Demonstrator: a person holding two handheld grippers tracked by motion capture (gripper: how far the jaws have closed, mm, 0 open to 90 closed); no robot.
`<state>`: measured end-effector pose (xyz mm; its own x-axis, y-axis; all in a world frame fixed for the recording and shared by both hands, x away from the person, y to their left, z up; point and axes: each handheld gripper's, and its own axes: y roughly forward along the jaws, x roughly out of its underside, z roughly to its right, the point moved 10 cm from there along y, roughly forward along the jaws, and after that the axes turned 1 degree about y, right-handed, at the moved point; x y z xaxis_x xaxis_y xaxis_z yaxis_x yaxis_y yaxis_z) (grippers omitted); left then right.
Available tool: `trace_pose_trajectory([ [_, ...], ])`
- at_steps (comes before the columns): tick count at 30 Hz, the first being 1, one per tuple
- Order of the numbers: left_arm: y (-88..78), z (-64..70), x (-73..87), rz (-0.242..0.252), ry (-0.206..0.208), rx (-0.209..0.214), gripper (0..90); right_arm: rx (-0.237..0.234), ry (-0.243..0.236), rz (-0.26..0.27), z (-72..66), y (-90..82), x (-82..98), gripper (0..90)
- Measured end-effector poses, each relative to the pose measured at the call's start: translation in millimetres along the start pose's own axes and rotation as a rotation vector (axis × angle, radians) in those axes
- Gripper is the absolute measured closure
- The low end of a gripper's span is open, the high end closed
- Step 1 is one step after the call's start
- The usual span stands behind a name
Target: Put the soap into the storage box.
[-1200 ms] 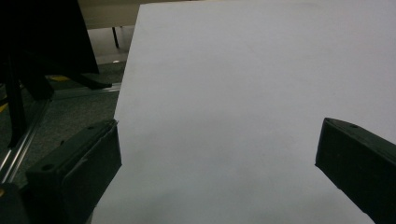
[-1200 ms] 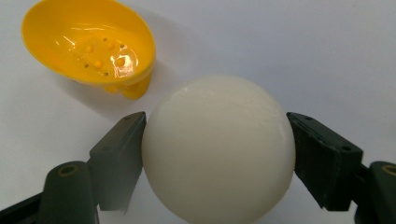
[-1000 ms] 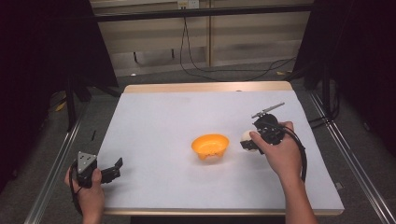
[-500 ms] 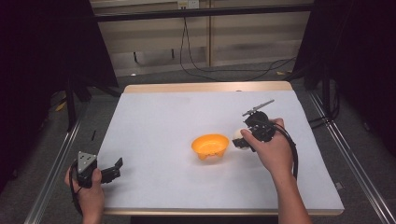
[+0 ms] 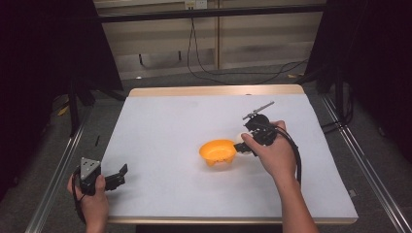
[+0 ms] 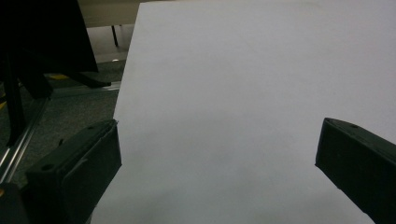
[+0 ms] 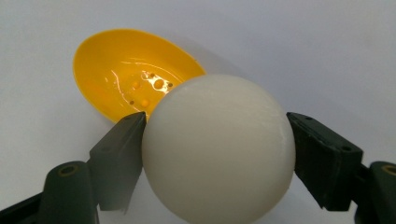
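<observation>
An orange bowl (image 5: 218,152) sits near the middle of the white table (image 5: 165,126). My right gripper (image 5: 241,145) hovers at the bowl's right rim, shut on a white ball (image 7: 218,147) that its two black jaws clamp from both sides. In the right gripper view the bowl (image 7: 126,79) lies just beyond the ball, empty and glossy inside. My left gripper (image 5: 116,175) rests at the table's front left corner, held by a hand, its jaws wide open with nothing between them. The left gripper (image 6: 219,163) faces bare white tabletop.
A metal rail (image 5: 56,174) runs along the table's left side and another rail (image 5: 362,160) along the right. Cables (image 5: 204,58) lie on the floor beyond the far edge. A wooden strip (image 5: 214,90) borders the back.
My right gripper has carried the white ball leftward, from right of the bowl to its right rim. The left gripper has stayed still.
</observation>
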<state>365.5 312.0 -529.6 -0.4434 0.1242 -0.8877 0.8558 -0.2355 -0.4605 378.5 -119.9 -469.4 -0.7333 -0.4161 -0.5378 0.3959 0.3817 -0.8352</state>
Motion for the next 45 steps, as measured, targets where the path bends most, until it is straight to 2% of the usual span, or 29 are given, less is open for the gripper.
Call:
trace_pose_trajectory([
  [24, -0.1, 0.0, 0.0, -0.001, -0.002, 0.003, 0.0, -0.031, -0.033, -0.018, -27.7, 24.3, -16.2, 23.1],
  [41, -0.3, -0.7, 0.1, -0.003, 0.001, 0.001, 0.0, -0.036, -0.051, -0.027, -40.6, 42.1, -24.7, 23.1],
  [45, -0.2, -0.7, 0.1, -0.002, 0.000, 0.001, 0.0, -0.035, -0.050, -0.045, -43.4, 46.3, -24.1, 23.1],
])
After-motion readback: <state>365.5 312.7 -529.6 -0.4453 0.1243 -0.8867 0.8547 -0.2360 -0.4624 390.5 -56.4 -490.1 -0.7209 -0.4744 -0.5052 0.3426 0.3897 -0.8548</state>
